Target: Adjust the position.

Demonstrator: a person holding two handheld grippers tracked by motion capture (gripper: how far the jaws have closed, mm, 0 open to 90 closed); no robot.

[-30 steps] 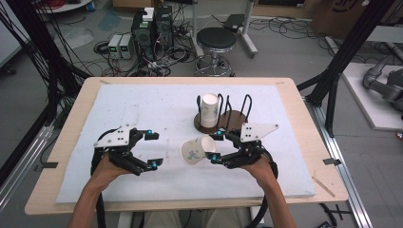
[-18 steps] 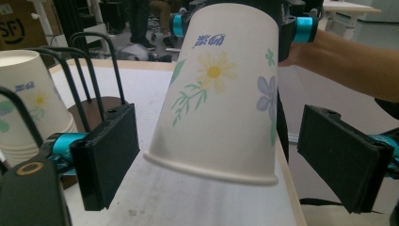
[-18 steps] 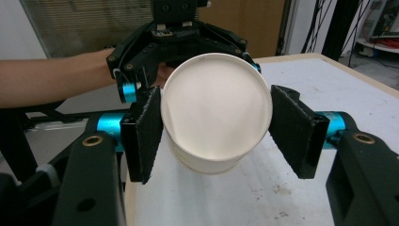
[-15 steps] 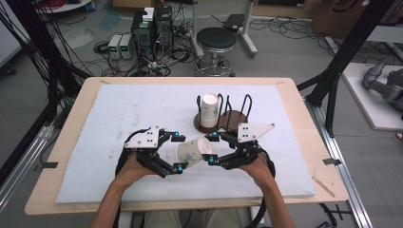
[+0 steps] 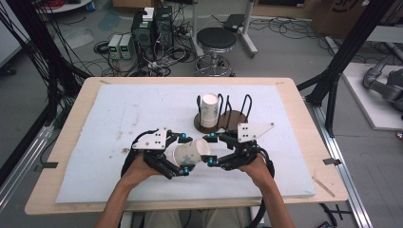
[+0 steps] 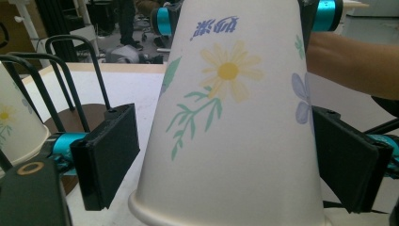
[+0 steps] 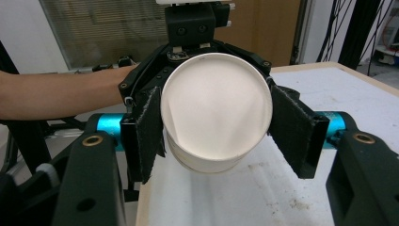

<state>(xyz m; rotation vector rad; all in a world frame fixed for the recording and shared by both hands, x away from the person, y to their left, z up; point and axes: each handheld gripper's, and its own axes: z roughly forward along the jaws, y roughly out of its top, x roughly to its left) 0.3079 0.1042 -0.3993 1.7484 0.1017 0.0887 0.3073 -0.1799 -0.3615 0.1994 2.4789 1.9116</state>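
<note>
High view: the white paper cup printed with flowers (image 5: 191, 153) lies sideways between the left gripper (image 5: 183, 154) and right gripper (image 5: 210, 151) — light, thin-walled, easily crushed.

Left gripper view: its jaws flank the cup wall, apart from it (unclosed).

Right gripper view: the pads (image 7: 149, 133) clamp just behind the rim — the stiffest hold.

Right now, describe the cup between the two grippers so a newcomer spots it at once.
On the white foam mat covering the wooden table, look near the front edge, between the person's two black grippers. There a white paper cup printed with flowers lies sideways off the mat. Unlike the matching cup in the dark wire rack behind, it is held in the air.
</note>
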